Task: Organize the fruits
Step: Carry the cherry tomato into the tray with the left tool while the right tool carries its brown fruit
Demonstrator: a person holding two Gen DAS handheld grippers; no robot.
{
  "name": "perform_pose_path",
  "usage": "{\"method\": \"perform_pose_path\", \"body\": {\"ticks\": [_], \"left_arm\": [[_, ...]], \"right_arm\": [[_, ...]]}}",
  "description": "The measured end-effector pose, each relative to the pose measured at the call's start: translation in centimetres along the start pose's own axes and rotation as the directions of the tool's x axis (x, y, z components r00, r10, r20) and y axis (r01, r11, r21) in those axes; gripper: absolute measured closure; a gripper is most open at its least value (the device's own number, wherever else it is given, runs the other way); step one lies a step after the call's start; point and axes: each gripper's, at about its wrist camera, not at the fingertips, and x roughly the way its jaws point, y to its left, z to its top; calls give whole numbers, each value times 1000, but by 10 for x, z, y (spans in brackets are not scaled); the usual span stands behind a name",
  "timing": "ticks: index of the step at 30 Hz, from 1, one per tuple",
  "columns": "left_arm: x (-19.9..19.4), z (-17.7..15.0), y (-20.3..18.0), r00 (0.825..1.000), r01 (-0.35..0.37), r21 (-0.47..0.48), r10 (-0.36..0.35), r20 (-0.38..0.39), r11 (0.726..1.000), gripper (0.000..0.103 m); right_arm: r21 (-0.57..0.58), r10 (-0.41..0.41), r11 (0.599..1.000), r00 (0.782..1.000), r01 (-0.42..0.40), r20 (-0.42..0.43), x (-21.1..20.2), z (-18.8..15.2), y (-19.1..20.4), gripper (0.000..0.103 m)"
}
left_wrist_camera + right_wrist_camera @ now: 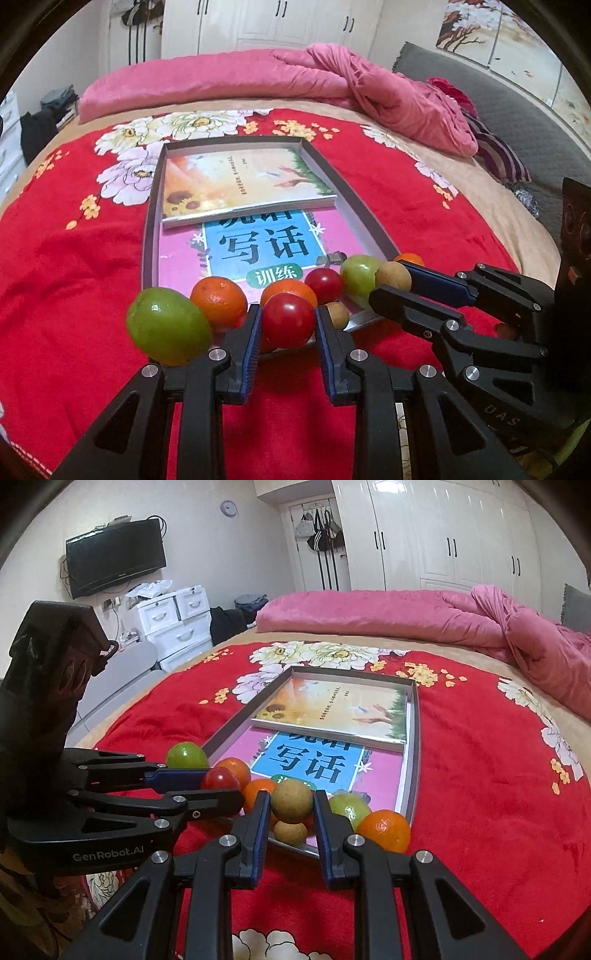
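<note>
In the left wrist view, a green fruit was seen at lower left, beside an orange. At centre, a red tomato was clamped by the left gripper above the near edge of the tray. At right, a brown longan was pinched by the right gripper. A slip was judged possible: both fruits were round, so either could be squeezed out and rolled across the red blanket.

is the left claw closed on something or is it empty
Closed on something. The left claw has a red tomato between its fingers, both blue pads touching its sides, near the tray's front edge.
</note>
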Motion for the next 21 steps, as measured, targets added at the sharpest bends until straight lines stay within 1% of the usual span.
{"method": "perform_pose_path", "body": {"ticks": [11,21], "left_arm": [[4,-1,4,1000,-6,-4,6,-5,1000,74],[4,-3,5,1000,-10,-5,10,-7,1000,74]], "right_arm": [[-28,-27,999,999,26,-46,15,-9,1,80],[-52,-44,998,997,41,-66,21,-13,3,80]]}}
